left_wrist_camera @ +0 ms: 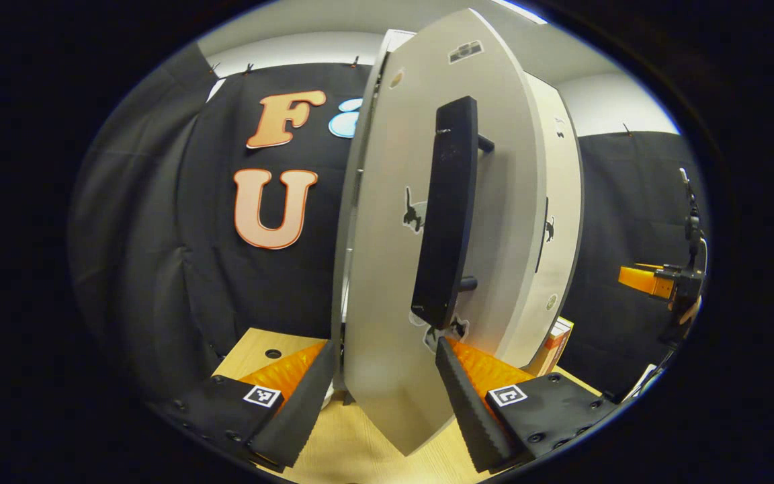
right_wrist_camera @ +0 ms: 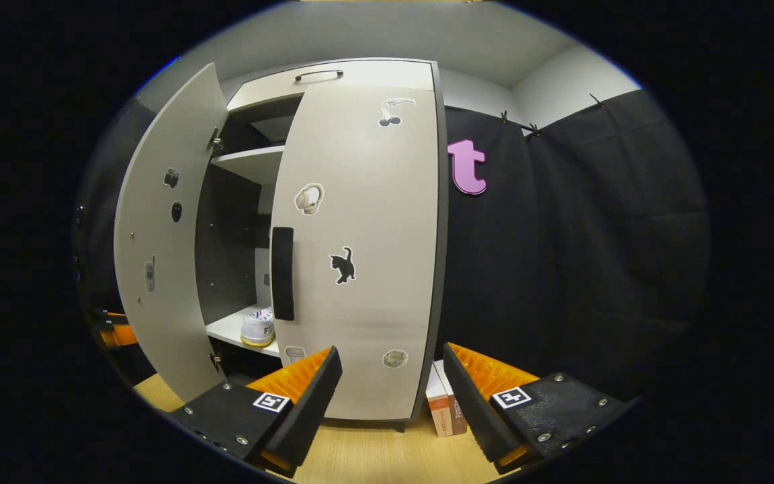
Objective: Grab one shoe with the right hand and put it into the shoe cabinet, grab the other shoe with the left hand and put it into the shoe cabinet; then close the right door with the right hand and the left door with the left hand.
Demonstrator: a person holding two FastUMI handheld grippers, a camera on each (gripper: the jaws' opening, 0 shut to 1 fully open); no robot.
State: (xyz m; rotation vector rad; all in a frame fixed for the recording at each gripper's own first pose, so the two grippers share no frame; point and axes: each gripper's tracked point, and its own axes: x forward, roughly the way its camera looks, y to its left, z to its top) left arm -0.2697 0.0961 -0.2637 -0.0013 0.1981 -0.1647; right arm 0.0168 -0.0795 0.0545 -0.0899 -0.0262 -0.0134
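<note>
The shoe cabinet's left door [left_wrist_camera: 387, 235] swings open right in front of my left gripper [left_wrist_camera: 384, 349], which is open, its fingers standing either side of the door's lower part below the black handle [left_wrist_camera: 451, 208]. In the right gripper view the right door [right_wrist_camera: 367, 255] with its black handle [right_wrist_camera: 282, 272] lies closed against the cabinet, while the left door [right_wrist_camera: 158, 249] stands wide. A white shoe [right_wrist_camera: 257, 327] rests on the lower shelf inside. My right gripper [right_wrist_camera: 392, 353] is open, a short way back from the right door. It also appears far right [left_wrist_camera: 656, 279].
A small orange-and-white box [right_wrist_camera: 442, 400] stands on the wooden floor [right_wrist_camera: 373, 457] at the cabinet's right foot; the same box [left_wrist_camera: 555, 343] shows past the doors. An upper shelf [right_wrist_camera: 252, 161] spans the cabinet. Black cloth walls surround the booth.
</note>
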